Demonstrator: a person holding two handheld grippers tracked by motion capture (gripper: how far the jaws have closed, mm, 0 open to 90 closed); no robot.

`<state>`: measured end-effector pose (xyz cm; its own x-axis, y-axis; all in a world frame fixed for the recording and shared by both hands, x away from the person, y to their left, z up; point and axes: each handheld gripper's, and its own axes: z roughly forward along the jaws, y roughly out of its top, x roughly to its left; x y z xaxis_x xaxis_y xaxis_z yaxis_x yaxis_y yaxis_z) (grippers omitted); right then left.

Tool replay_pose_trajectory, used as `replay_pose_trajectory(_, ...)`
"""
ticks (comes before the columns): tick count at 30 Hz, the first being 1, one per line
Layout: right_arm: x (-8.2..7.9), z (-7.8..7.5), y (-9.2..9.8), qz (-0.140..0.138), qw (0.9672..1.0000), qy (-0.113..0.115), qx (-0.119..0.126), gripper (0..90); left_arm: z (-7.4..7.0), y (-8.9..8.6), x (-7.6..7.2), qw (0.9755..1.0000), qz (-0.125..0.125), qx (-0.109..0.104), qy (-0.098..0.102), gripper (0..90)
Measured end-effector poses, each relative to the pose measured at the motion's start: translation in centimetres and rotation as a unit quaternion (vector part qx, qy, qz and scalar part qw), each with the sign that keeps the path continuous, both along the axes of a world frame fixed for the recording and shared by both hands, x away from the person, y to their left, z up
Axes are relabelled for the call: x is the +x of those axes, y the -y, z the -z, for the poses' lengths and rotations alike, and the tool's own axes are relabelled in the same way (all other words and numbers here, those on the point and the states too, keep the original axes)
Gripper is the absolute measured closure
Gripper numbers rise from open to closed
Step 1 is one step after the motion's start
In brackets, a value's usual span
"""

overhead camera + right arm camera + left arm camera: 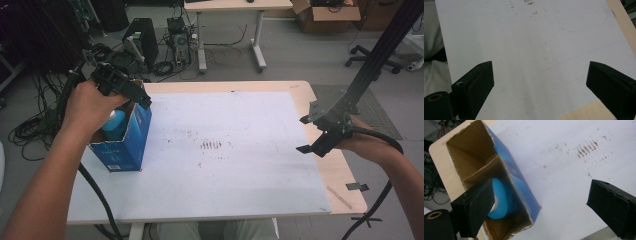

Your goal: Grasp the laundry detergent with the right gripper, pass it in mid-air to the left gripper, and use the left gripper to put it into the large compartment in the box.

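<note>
left gripper (539,205) jaws apart above blue box (506,182) | inside: blue roll (500,197) | right gripper (540,87) jaws apart over white sheet (524,50)

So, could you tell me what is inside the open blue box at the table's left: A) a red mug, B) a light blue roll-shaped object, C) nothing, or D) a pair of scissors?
B: the left gripper view looks into the blue box, where a light blue roll-shaped object sits in one cardboard compartment, with the open left gripper above it.
</note>
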<state>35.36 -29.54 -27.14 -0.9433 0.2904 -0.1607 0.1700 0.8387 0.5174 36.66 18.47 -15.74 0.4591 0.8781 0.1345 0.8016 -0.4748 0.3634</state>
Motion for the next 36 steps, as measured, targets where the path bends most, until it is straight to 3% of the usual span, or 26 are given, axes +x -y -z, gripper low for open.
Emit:
replay_pose_trajectory(13,0.0,0.0,-0.2,0.002,1.0,-0.005,-0.006,7.5,-0.8,3.2,-0.1,0.9979,0.063,0.008,0.007,7.6)
replay_pose_trajectory(20,0.2,0.0,-0.5,0.004,0.9999,-0.009,-0.009,7.3,-0.3,5.1,0.0,0.9944,0.104,0.017,0.002,7.7)
replay_pose_trajectory(27,0.5,0.0,-0.7,0.005,0.9998,-0.013,-0.014,7.3,0.2,6.8,0.5,0.9883,0.148,0.034,0.003,7.7)
replay_pose_trajectory(32,0.7,0.2,-1.0,0.004,0.9997,-0.016,-0.017,7.3,0.7,8.2,0.8,0.9818,0.185,0.045,0.0,7.6)
replay_pose_trajectory(36,0.7,0.2,-1.1,0.004,0.9997,-0.017,-0.016,7.3,1.1,9.4,1.0,0.9751,0.215,0.054,-0.001,7.6)
